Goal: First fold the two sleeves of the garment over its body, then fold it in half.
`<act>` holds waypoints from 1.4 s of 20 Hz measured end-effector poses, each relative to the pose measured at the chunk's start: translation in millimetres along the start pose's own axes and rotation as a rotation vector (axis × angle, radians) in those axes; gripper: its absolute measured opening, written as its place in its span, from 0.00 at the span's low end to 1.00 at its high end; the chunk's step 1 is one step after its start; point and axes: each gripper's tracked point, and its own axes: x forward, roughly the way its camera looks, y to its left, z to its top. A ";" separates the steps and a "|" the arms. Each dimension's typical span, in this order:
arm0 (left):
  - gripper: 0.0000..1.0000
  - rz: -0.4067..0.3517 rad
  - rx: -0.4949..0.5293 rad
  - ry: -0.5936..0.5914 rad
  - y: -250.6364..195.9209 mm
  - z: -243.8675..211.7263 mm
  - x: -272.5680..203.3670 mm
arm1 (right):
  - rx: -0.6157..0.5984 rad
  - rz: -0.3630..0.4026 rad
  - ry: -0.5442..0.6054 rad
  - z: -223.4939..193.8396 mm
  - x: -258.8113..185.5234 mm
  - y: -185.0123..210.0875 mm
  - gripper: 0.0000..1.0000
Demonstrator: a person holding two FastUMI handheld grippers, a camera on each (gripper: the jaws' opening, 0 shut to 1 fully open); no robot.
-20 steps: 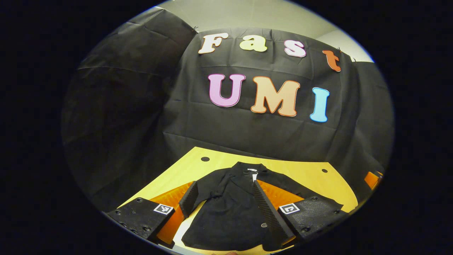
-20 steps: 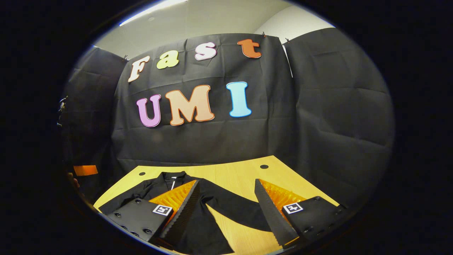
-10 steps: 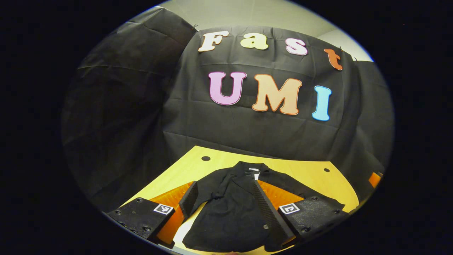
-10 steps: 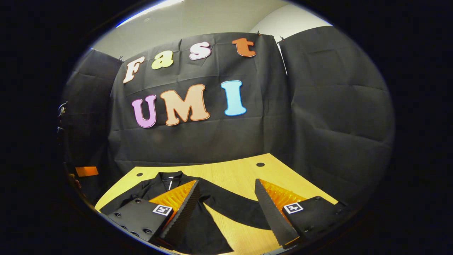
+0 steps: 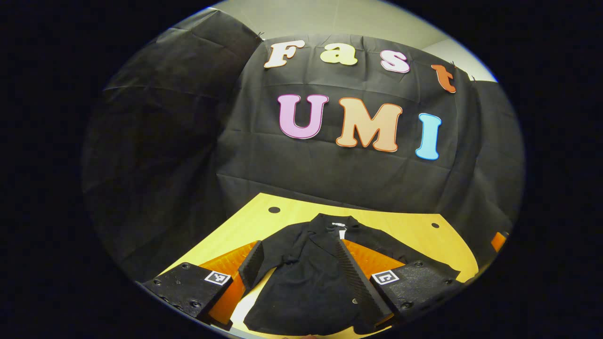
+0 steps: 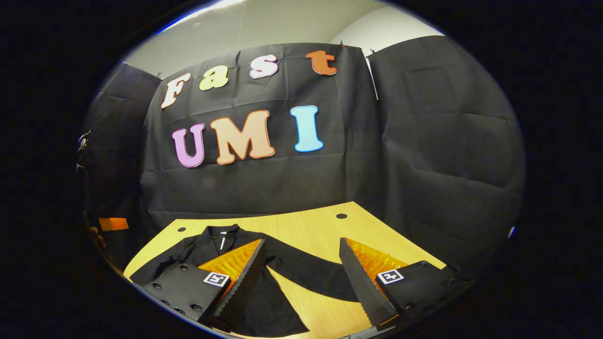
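The black shirt (image 5: 308, 278) lies flat on the yellow table (image 5: 405, 226), its long axis running from the hem near the grippers to the collar (image 5: 335, 221) at the far end, toward the cloth wall.

In the left gripper view, the left gripper (image 5: 294, 270) hangs above the table with its jaws spread wide, nothing between them. The shirt's body lies in the gap between the two fingers. One sleeve looks already gathered over the body just inside the left finger (image 5: 249, 263).

In the right gripper view, the right gripper (image 6: 301, 278) is also spread apart and holding nothing. The other sleeve (image 6: 311, 275) stretches out from the shoulder across the gap between its fingers, reaching the right finger (image 6: 362, 287). The shirt's body passes under the left finger (image 6: 242, 280).

Bare tabletop lies beyond the sleeve, up to the table's far edge, where two small round holes (image 6: 341, 216) sit. The wall stands right behind that edge.
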 end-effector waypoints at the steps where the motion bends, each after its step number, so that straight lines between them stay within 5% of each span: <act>1: 0.93 0.000 -0.003 0.005 -0.3 -2.5 -0.7 | -0.001 -0.001 0.006 -3.9 -1.3 -1.3 0.98; 19: 0.92 0.065 -0.033 -0.011 15.3 -5.7 -9.5 | -0.015 0.053 0.018 -2.5 29.7 -7.3 0.98; 28: 0.92 0.164 -0.013 -0.008 35.1 -12.3 -27.9 | -0.030 0.033 0.094 -29.5 96.4 -50.8 0.98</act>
